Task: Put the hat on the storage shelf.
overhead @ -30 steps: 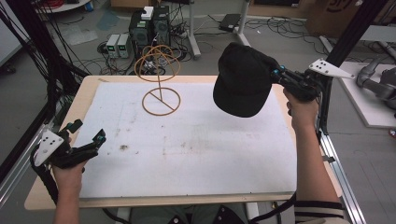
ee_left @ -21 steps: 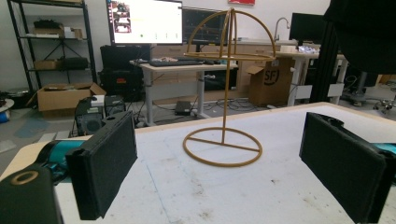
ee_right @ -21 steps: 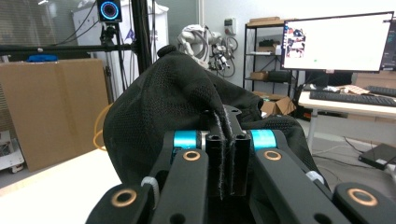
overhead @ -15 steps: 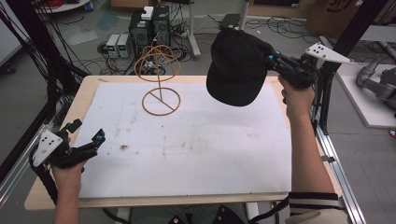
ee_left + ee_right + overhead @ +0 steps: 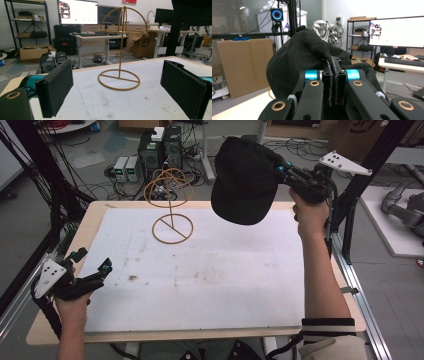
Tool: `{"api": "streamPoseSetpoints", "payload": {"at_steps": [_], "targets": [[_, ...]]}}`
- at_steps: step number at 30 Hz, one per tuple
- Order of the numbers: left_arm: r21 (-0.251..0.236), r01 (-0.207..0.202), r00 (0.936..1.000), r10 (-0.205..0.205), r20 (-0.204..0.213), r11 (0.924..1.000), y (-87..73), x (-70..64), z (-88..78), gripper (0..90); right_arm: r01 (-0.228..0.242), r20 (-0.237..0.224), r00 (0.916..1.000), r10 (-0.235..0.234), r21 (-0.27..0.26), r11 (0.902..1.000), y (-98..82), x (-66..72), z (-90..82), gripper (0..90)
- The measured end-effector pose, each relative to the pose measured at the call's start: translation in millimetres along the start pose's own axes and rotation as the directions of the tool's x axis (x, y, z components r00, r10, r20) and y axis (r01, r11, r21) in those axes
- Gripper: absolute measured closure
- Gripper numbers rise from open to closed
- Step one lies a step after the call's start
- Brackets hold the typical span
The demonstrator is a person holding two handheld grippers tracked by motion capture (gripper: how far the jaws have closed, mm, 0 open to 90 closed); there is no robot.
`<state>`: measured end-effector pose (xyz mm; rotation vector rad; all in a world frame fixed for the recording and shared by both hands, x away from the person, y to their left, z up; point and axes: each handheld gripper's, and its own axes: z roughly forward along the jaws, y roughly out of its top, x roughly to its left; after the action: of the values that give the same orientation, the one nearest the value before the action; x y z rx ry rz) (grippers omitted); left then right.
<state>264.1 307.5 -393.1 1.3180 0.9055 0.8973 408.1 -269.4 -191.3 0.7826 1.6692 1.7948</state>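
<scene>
Risen: right gripper (image 5: 280,169) lifts cap (image 5: 245,180) higher; forearm outstretched.

Wire stand (image 5: 171,205) stood on the table (image 5: 200,270) towards its far edge, cap (image 5: 245,180) hung right of the stand, above the table, left gripper (image 5: 92,270) lay near-left of the stand.

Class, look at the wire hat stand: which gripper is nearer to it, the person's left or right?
Right. The right gripper, holding the black cap, is up beside the stand's dome; the left gripper rests open at the table's near-left edge.
</scene>
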Motion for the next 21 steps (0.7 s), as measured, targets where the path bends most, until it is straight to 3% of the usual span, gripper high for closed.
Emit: {"api": "streamPoseSetpoints", "payload": {"at_steps": [21], "targets": [[-0.010,0.007,1.0000,-0.007,-0.006,0.9999,0.1,3.6,-4.0,11.3,-0.008,-0.080,0.9968,0.006,-0.021,0.9998,21.5,46.9,63.8,89.2]]}}
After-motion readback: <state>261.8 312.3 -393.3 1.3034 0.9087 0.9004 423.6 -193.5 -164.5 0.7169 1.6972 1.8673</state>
